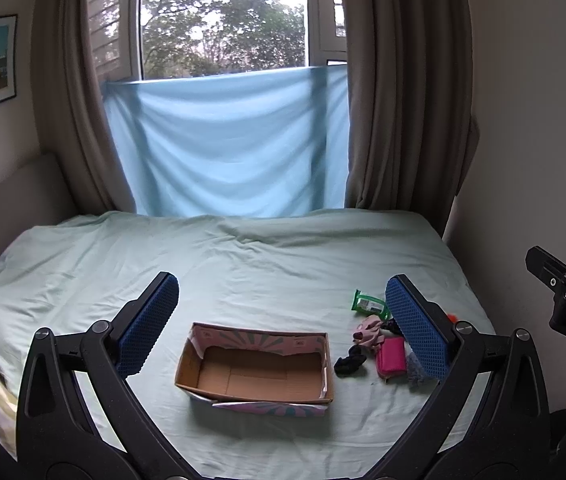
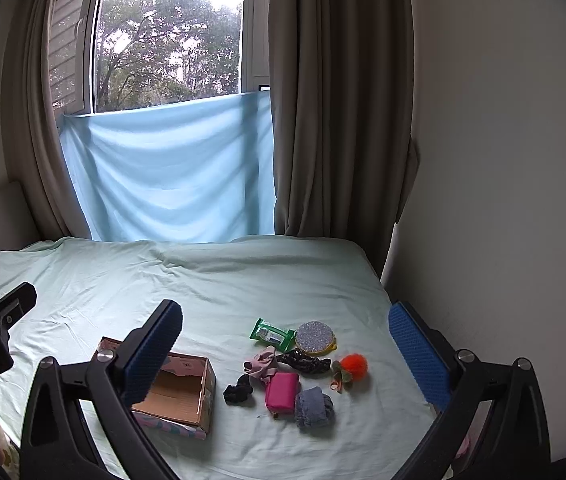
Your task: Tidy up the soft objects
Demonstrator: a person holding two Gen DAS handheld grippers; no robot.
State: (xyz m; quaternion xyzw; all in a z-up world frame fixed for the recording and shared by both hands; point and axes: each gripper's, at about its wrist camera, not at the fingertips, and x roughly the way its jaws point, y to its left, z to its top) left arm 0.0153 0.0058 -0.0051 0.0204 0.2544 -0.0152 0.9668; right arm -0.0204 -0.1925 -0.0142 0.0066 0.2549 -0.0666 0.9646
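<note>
Both tongs hang spread wide above the bed (image 1: 243, 264), gripping nothing: your left tongs (image 1: 283, 320) frame the box, your right tongs (image 2: 287, 360) frame the pile of soft things. Their fingers (image 1: 151, 320) are black arms faced with dimpled blue pads.

Going left to right, a cardboard box (image 1: 257, 364) sits open on the pale green, wrinkled sheet, plain brown inside, with a pink and teal print on its outer walls and torn flaps. It holds nothing. In the right wrist view your left finger pad covers the box's near-left corner.

Just right of the box lies the cluster. A black scrunchie (image 2: 238, 394) is nearest the box. Behind it is a crumpled dusty-pink cloth (image 2: 261, 362), touching a magenta zip pouch (image 2: 281, 392). A dark patterned fabric band (image 2: 305, 361) stretches rightward from the pink cloth. A grey-blue fuzzy bundle (image 2: 314, 407) rests against the pouch's right side. Farther back a green wipes packet (image 2: 271, 333) lies flat beside a round glittery silver pad (image 2: 315, 338) with a yellow rim. At the far right an orange furry pom-pom (image 2: 353, 367) sits with a small floral piece (image 2: 340, 378) touching it.

Beyond the bed, a light blue sheet (image 2: 171, 172) hangs across the window between taupe curtains (image 2: 339, 120).
</note>
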